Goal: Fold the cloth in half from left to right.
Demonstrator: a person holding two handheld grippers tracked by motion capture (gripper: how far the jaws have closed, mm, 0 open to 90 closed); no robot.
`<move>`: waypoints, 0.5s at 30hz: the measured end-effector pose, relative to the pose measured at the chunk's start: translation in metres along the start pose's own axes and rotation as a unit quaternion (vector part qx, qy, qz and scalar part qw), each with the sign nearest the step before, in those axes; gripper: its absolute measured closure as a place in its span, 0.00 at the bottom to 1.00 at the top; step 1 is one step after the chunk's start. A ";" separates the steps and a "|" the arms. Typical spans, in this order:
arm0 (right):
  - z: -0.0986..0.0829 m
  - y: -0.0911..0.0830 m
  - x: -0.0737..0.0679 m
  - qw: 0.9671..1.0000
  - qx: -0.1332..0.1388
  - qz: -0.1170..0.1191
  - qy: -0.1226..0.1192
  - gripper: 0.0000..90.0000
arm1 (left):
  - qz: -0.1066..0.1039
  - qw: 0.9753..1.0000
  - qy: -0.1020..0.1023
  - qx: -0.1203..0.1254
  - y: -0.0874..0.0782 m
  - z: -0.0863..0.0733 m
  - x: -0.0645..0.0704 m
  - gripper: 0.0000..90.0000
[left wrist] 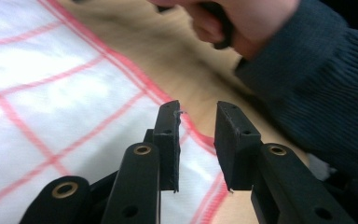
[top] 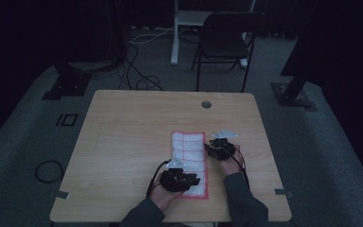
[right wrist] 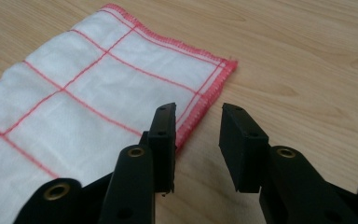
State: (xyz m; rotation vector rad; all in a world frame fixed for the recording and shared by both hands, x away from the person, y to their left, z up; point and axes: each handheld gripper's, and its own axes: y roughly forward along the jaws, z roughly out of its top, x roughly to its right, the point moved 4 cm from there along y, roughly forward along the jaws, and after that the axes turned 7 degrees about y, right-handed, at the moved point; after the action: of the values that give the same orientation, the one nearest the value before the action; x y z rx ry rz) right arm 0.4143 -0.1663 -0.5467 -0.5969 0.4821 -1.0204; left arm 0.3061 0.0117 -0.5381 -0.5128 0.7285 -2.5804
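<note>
A white cloth (top: 189, 147) with a red grid and red hem lies flat on the wooden table (top: 123, 142), right of centre. My left gripper (top: 183, 178) is open at the cloth's near end. In the left gripper view its jaws (left wrist: 196, 140) stand apart just over the red hem of the cloth (left wrist: 51, 93). My right gripper (top: 219, 147) is open beside the cloth's right edge. In the right gripper view the jaws (right wrist: 196, 140) straddle the hem near a corner of the cloth (right wrist: 74, 112), with nothing between them.
The other hand and its dark sleeve (left wrist: 307, 79) lie close beyond the left jaws. The table has a round cable hole (top: 206, 104) near its far edge. A black chair (top: 227, 38), floor cables (top: 137, 71) and stand bases stand behind the table.
</note>
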 end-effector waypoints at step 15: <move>-0.017 -0.012 0.002 1.000 0.005 0.006 0.002 0.65 | 0.069 0.997 0.007 0.015 -0.020 0.000 -0.031 0.74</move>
State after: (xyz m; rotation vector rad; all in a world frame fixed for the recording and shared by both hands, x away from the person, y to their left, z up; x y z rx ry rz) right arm 0.3969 -0.1764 -0.5519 -0.5834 0.4835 -1.0122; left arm 0.3264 0.0418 -0.5344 -0.4212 0.7041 -2.4648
